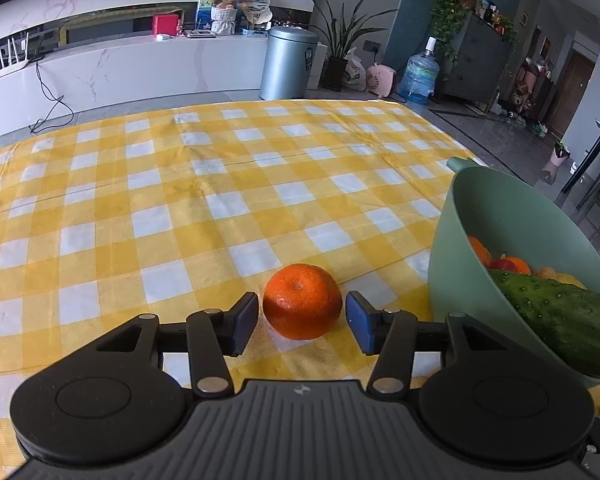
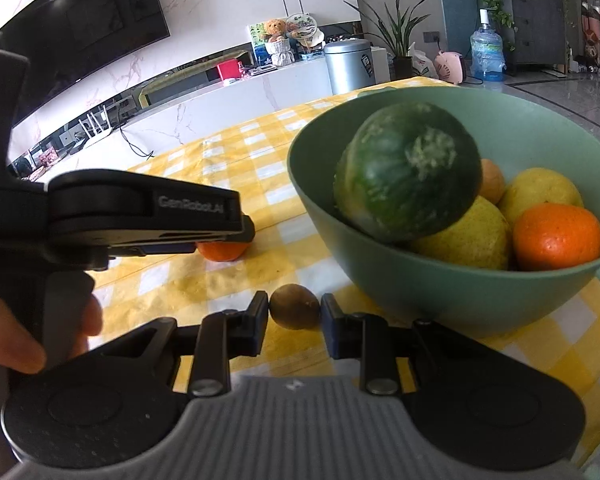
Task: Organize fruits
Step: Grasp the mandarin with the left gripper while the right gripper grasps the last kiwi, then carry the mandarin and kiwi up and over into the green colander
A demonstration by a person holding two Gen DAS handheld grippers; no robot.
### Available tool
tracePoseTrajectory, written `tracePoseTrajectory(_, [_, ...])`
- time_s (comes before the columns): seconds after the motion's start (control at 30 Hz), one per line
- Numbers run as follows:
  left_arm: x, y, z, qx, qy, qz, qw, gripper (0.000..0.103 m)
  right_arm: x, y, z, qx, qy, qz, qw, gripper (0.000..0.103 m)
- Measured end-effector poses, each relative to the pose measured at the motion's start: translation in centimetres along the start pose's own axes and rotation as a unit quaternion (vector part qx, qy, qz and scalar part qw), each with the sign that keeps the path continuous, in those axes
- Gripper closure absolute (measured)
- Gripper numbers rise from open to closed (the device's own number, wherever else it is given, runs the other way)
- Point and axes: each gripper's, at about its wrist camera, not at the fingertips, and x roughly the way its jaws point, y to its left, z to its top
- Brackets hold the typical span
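An orange mandarin [image 1: 302, 301] lies on the yellow checked tablecloth [image 1: 180, 208], between the open fingers of my left gripper [image 1: 302, 322], with small gaps on both sides. A green bowl [image 1: 460, 240] at the right holds a cucumber [image 1: 568, 320] and other fruit. In the right wrist view, my right gripper [image 2: 294, 318] has its pads against a small brown kiwi [image 2: 295, 306] on the cloth, in front of the green bowl [image 2: 440, 280]. The bowl holds the cucumber [image 2: 408, 176], yellow fruits [image 2: 472, 236] and a mandarin [image 2: 558, 236]. The left gripper [image 2: 140, 216] covers the loose mandarin [image 2: 222, 251].
The table's far edge [image 1: 260, 104] meets the floor, with a silver bin [image 1: 288, 62] and a white counter [image 1: 140, 64] behind. A water bottle [image 1: 420, 76] and plants stand at the back right. A hand [image 2: 16, 340] holds the left gripper's handle.
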Motion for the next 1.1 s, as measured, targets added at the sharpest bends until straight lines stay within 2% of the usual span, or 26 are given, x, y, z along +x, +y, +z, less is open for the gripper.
tracePoseTrajectory(0.17, [-0.1, 0.2, 0.2, -0.003, -0.008, -0.007, 0.9999, 0.053, 0.2, 0.0, 0.1, -0.005, -0.001, -0.002, 1.000, 0.078])
tracePoseTrajectory(0.37, [-0.6, -0.2, 0.1, 0.012, -0.009, 0.005, 0.9999, 0.055, 0.3, 0.5, -0.1, -0.011, 0.000, -0.004, 1.000, 0.078])
tracePoseTrajectory(0.57, [-3.1, -0.3, -0.1, 0.003, -0.017, 0.025, 0.9995, 0.055, 0.1, 0.8, -0.2, -0.014, 0.007, 0.009, 1.000, 0.078])
tracePoseTrajectory(0.83, [-8.7, -1.7, -0.3, -0.009, -0.045, 0.038, 0.9982, 0.055, -1.8, 1.3, -0.7, -0.041, 0.012, 0.051, 0.998, 0.078])
tracePoseTrajectory(1.1, [-14.0, -3.7, -1.1, -0.028, -0.071, 0.057, 0.9955, 0.055, -5.7, 2.3, -1.2, -0.093, 0.029, 0.125, 0.987, 0.078])
